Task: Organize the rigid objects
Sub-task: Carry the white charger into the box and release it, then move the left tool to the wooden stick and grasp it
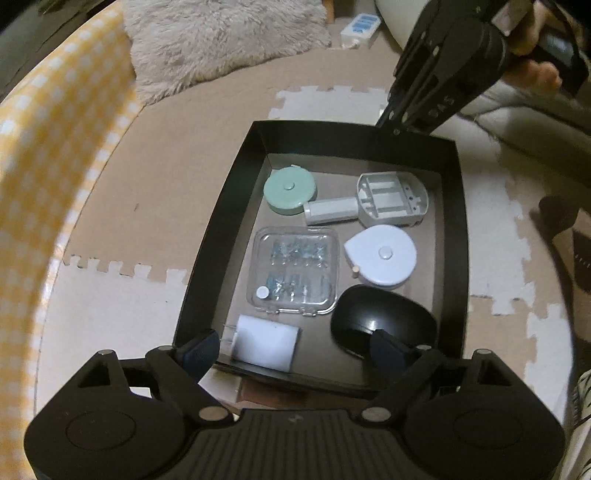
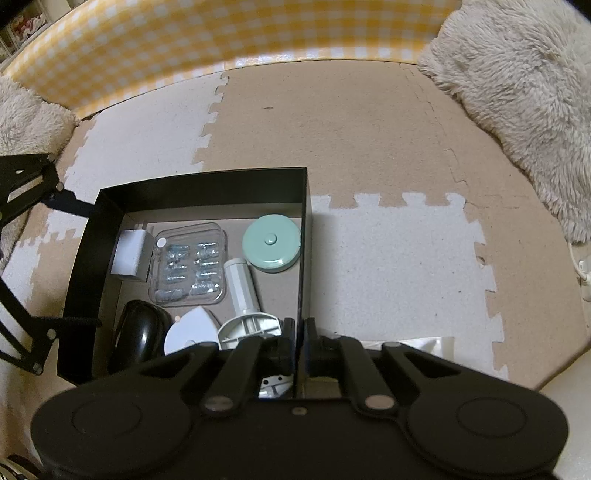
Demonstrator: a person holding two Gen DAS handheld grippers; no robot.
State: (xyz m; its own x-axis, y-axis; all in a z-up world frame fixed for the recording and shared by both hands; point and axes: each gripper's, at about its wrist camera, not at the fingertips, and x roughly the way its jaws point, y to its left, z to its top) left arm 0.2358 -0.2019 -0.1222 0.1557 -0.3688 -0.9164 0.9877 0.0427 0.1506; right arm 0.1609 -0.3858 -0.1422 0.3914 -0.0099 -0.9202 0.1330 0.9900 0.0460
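A black open box sits on the foam floor mat. Inside lie a green round tape measure, a grey handled plastic part, a clear case of small metal parts, a white tape measure, a black mouse and a white charger. My left gripper is open and empty over the box's near edge. My right gripper is shut on the box's wall; it also shows in the left wrist view.
A yellow checked cushion wall borders the mat. Fluffy beige rugs lie at the mat's edges. A white pack with a blue label lies beyond the rug.
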